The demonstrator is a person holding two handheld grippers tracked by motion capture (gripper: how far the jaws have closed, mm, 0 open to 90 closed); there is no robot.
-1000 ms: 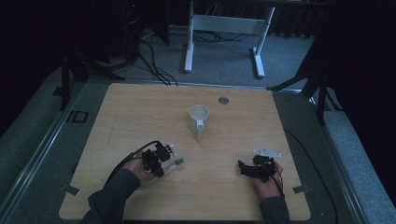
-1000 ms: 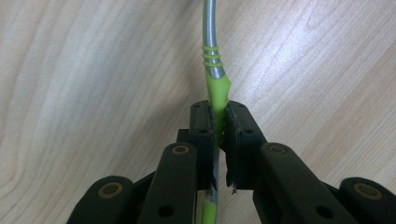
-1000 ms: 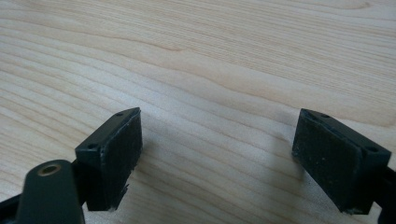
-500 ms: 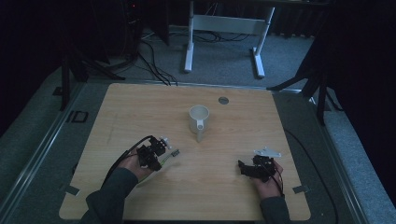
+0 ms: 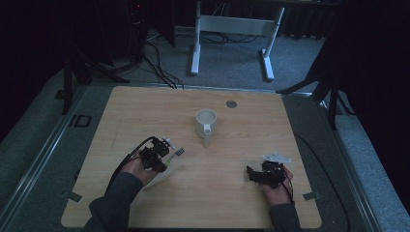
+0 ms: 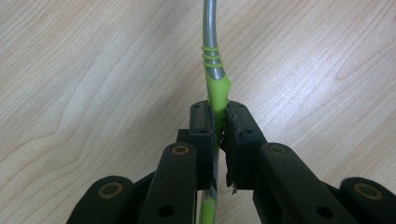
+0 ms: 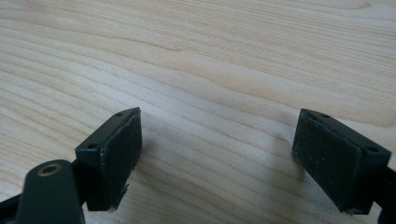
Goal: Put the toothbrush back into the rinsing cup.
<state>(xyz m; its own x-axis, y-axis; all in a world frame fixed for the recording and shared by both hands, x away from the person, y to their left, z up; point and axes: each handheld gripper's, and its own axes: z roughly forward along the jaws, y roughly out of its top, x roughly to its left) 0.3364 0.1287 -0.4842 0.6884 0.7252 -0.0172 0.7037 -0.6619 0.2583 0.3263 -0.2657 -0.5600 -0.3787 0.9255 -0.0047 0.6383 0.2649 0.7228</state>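
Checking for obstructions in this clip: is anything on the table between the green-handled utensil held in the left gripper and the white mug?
Nothing visible does. The left gripper is shut on the green-handled utensil, and only bare wooden table lies between its far end and the white mug. The right gripper sits open, well off to the side.

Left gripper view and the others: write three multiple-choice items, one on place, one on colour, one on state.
1. Where does the white mug stand?
A. near the table's middle
B. at the right edge
C. between the right tongs
2. What colour is the handle of the utensil that the left tongs hold?
A. red
B. green
C. blue
3. How are the right tongs?
A. shut on the mug
B. shut on a spoon
C. open

A: the high view shows it on the table, centred. B: green sleeve below the metal stem. C: jaws stand wide over bare wood.
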